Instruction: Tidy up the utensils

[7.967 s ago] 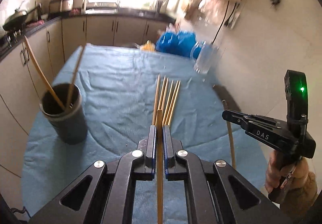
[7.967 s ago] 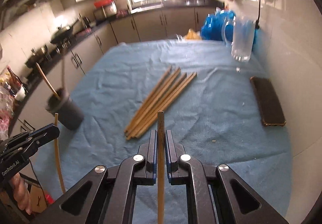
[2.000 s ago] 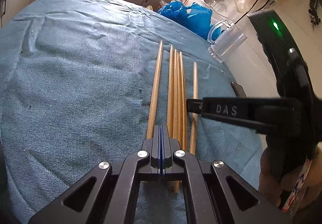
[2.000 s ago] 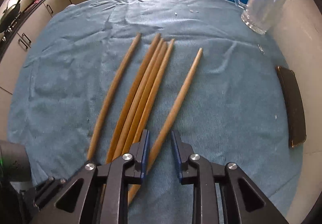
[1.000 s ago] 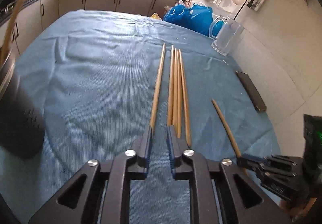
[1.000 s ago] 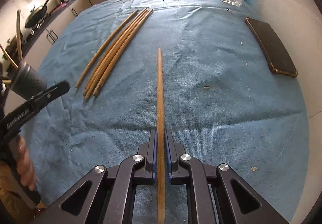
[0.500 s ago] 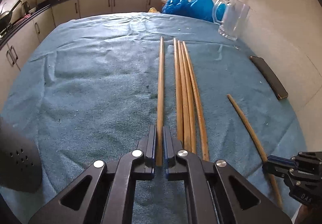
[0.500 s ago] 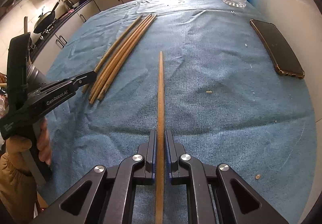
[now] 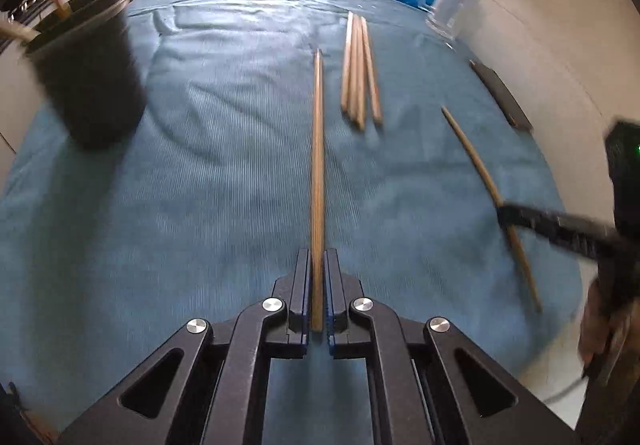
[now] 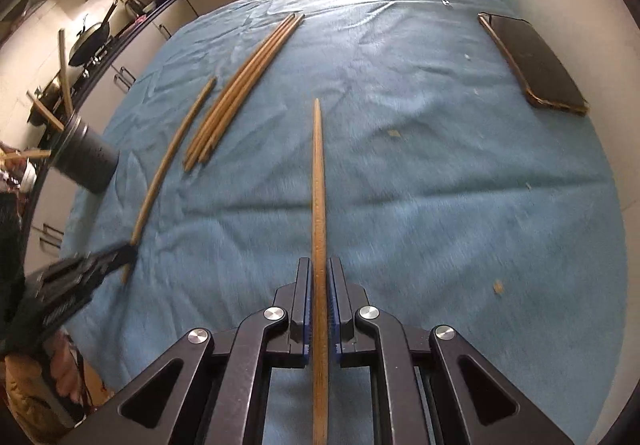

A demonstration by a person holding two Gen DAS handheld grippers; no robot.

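The left tool (image 9: 318, 285) pinches one chopstick (image 9: 318, 165) between its pads – the stick points straight out ahead, above the blue cloth (image 9: 200, 185) on the surface. The right tool (image 10: 319, 297) is squeezed tight on a second chopstick (image 10: 318, 185) the same way. Three more sticks (image 10: 240, 85) lie side by side on the cloth, between the two tools. A dark cup (image 9: 88, 77) with sticks in it stands to the left.

Each camera sits just behind its own claw, close above the desk (image 9: 200, 165), looking steeply down and forward. Both views share the loose chopsticks (image 9: 358, 73) ahead and the opposite claw.
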